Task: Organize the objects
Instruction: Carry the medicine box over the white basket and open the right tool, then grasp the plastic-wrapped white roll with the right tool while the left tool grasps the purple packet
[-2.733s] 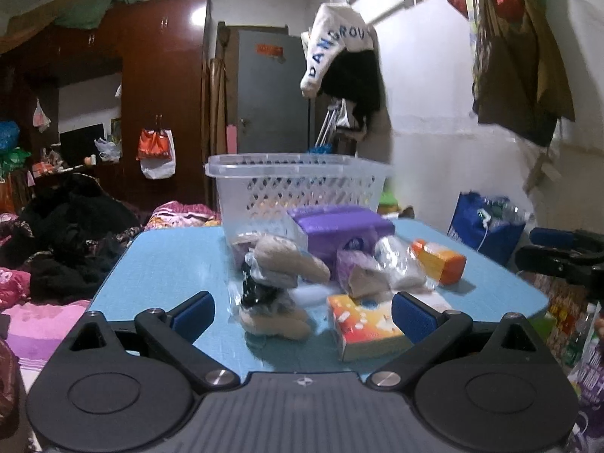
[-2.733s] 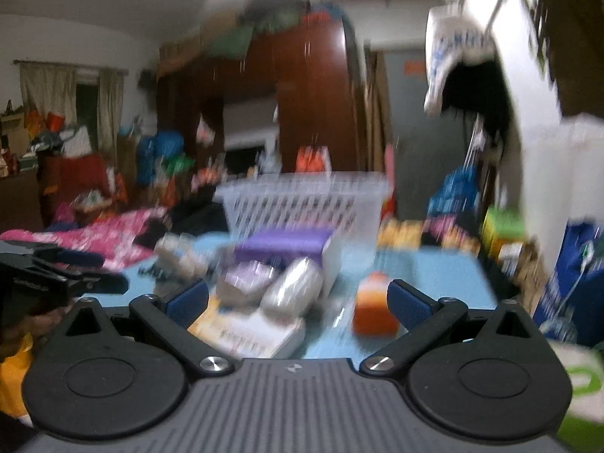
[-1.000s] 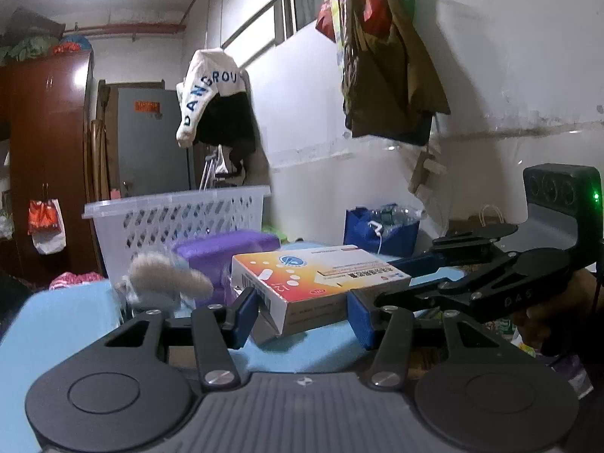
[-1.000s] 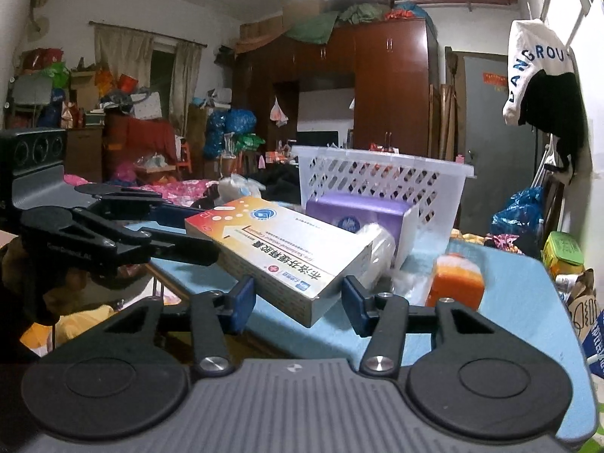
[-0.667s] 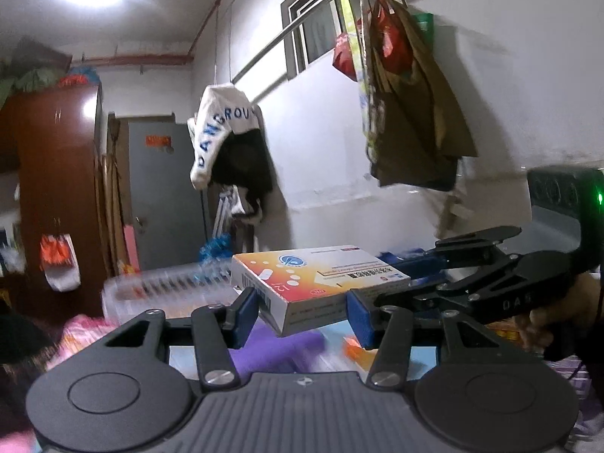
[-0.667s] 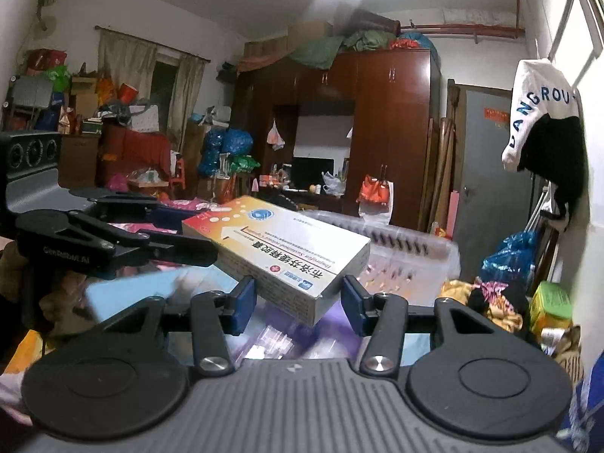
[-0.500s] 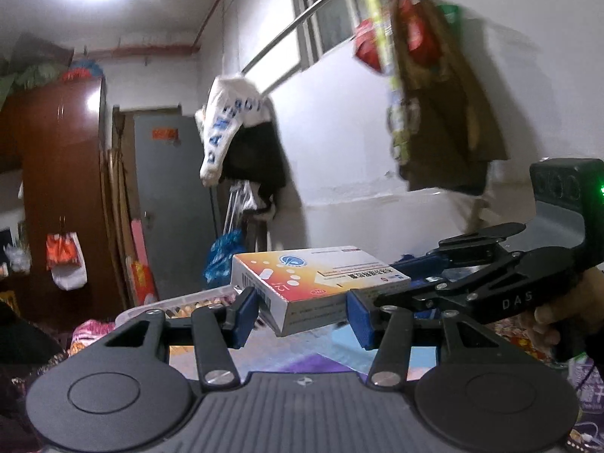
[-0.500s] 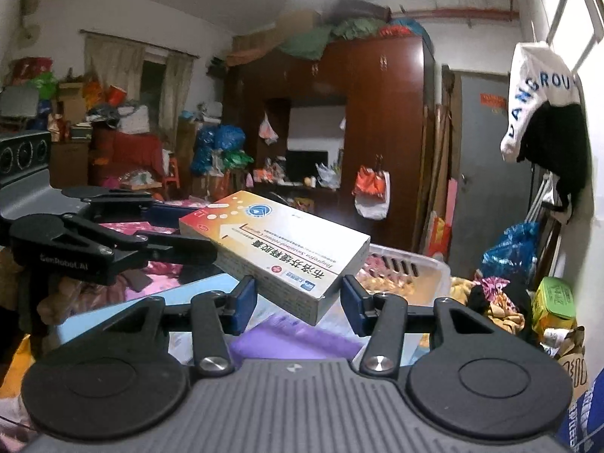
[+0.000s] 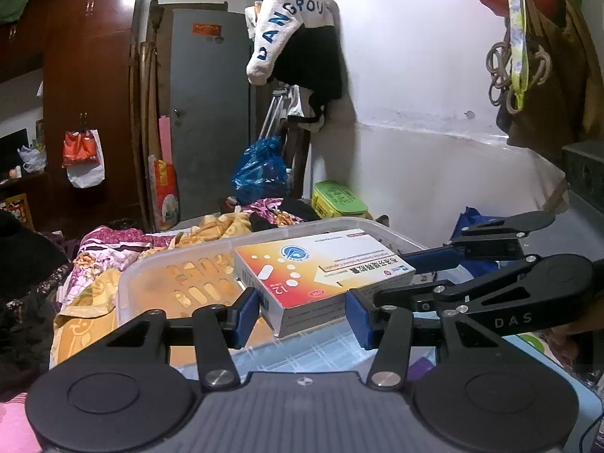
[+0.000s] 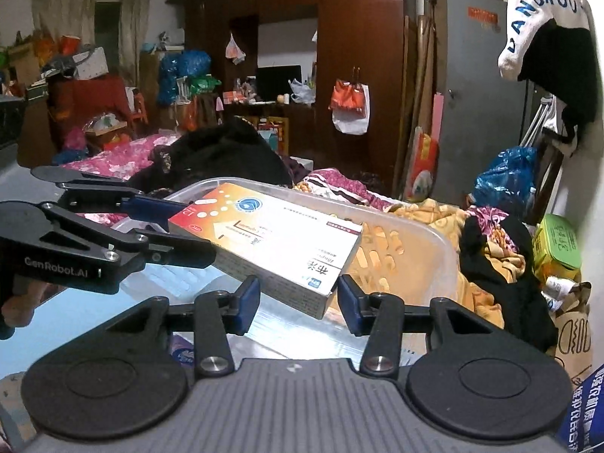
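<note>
Fingers [image 9: 247, 311] of both grippers clamp the medicine box [image 9: 321, 275] above the basket [image 9: 158, 264]; release remains.

Basket [image 9: 158, 264] floor mostly hidden behind box [image 9: 321, 275].

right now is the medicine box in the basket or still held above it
Held above it: both the left gripper and right gripper clamp the medicine box over the basket.
</note>
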Demonstrator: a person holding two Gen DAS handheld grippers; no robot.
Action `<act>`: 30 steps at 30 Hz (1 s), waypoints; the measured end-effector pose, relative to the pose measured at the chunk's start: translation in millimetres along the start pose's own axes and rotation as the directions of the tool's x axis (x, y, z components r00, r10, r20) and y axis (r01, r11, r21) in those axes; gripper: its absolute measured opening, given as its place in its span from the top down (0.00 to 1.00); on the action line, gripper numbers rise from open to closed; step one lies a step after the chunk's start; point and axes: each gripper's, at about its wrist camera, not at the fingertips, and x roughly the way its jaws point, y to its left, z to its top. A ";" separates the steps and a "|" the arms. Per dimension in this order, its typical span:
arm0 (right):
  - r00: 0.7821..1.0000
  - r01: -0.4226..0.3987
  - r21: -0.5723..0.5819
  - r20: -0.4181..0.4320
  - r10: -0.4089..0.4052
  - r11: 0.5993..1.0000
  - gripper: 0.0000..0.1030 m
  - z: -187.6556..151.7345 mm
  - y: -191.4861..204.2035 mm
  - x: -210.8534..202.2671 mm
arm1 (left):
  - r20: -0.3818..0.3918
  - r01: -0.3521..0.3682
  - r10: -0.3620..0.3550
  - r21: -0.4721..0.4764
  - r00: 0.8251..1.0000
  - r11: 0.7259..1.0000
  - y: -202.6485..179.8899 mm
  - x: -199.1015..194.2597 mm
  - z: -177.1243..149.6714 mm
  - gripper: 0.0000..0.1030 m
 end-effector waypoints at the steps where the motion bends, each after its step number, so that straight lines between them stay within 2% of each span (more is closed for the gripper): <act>1: 1.000 0.005 0.001 0.005 -0.005 1.000 0.47 -0.1 2.8 -4.5 | 0.013 -0.005 0.005 -0.009 1.000 1.000 2.7 -1.4 -1.2 0.45; 2: 1.000 0.025 0.000 0.005 -0.025 1.000 0.31 -0.9 2.7 -5.7 | 0.031 -0.024 0.025 -0.022 0.999 0.999 5.1 -6.5 -4.4 0.37; 3: 0.998 0.055 -0.007 0.007 -0.055 0.998 0.19 -1.4 2.6 -10.5 | 0.051 -0.052 0.054 -0.028 0.997 0.998 6.6 -11.3 -4.4 0.31; 4: 0.996 0.090 -0.012 0.024 -0.090 0.996 0.00 -2.9 2.3 -19.1 | 0.079 -0.078 0.080 -0.024 0.994 0.997 7.5 -19.2 -4.9 0.18; 5: 0.990 0.132 -0.006 0.058 -0.132 0.991 0.00 -6.0 1.5 -30.4 | 0.105 -0.094 0.096 -0.023 0.990 0.995 9.1 -26.0 -5.3 0.13; 6: 0.986 0.143 0.014 0.083 -0.144 0.990 0.00 -10.3 1.6 -41.6 | 0.124 -0.103 0.105 -0.026 0.987 0.994 10.2 -35.3 -6.1 0.13; 10: 0.990 0.084 0.168 0.097 -0.101 0.982 0.00 -46.7 3.3 -85.8 | 0.193 -0.106 0.118 -0.074 0.974 0.992 1.6 -91.2 -22.0 0.11; 13: 0.982 0.033 0.224 0.172 -0.073 0.974 0.00 -92.0 15.8 -123.5 | 0.225 -0.115 0.126 -0.061 0.966 0.991 -22.9 -136.4 -46.6 0.11; 16: 0.966 0.006 0.272 0.248 -0.076 0.962 0.00 -144.9 35.0 -152.8 | 0.254 -0.073 0.080 -0.036 0.964 0.997 -55.5 -166.9 -81.7 0.11; 18: 0.963 -0.010 0.282 0.263 -0.067 0.959 0.00 -177.5 50.7 -163.6 | 0.274 -0.038 0.033 0.013 0.961 0.999 -80.6 -178.5 -110.9 0.11; 20: 0.965 -0.024 0.282 0.258 -0.052 0.959 0.00 -192.4 61.1 -165.2 | 0.244 -0.021 -0.002 0.092 0.970 0.996 -103.9 -178.6 -136.0 0.11; 22: 0.971 -0.043 0.250 0.237 -0.018 0.967 0.00 -197.7 66.7 -162.5 | 0.205 0.001 -0.025 0.118 0.978 0.993 -119.9 -173.5 -155.2 0.11; 24: 0.972 -0.033 0.239 0.234 -0.025 0.970 0.00 -194.0 69.4 -159.7 | 0.176 0.043 -0.066 0.131 0.982 0.990 -133.1 -166.1 -166.9 0.11; 26: 0.967 -0.032 0.225 0.253 -0.027 0.974 0.00 -185.6 68.5 -157.6 | 0.164 0.046 -0.072 0.156 0.984 0.987 -141.4 -159.5 -175.0 0.11; 30: 0.970 -0.015 0.217 0.240 -0.039 0.976 0.13 -182.4 70.2 -151.8 | 0.136 0.048 -0.060 0.090 0.989 0.995 -142.8 -145.8 -188.5 0.13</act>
